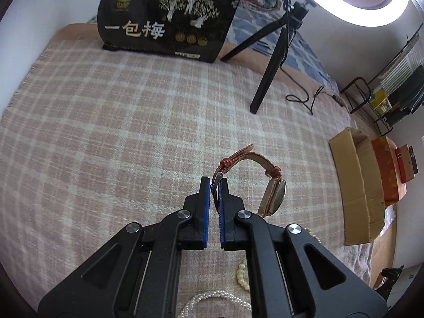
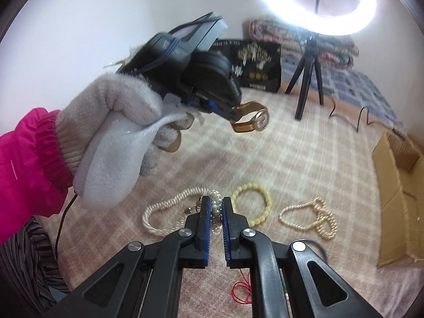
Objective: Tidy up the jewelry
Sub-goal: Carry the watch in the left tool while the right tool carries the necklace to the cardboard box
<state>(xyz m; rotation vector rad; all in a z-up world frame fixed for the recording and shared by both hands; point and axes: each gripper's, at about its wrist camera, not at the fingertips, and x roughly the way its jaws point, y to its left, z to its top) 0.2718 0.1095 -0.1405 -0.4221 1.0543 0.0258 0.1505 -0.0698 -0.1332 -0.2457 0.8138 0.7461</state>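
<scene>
Left gripper (image 1: 216,185) clamps red woven strap of gold-cased wristwatch (image 1: 274,196), lifted above pink plaid blanket (image 1: 119,122); watch case hangs right of fingertips. Right gripper (image 2: 216,206) low over blanket, jaws slightly parted around grey-white pearl bracelet (image 2: 216,204); grip unclear. Yellow bead bracelet (image 2: 261,204) just right of it, cream pearl necklace (image 2: 164,212) left. Cardboard box (image 2: 394,196) far right.

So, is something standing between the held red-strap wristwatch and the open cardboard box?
Nothing visible does. The left gripper holds the red-strap wristwatch above the checked pink cloth; the cardboard box lies beyond it.
</scene>
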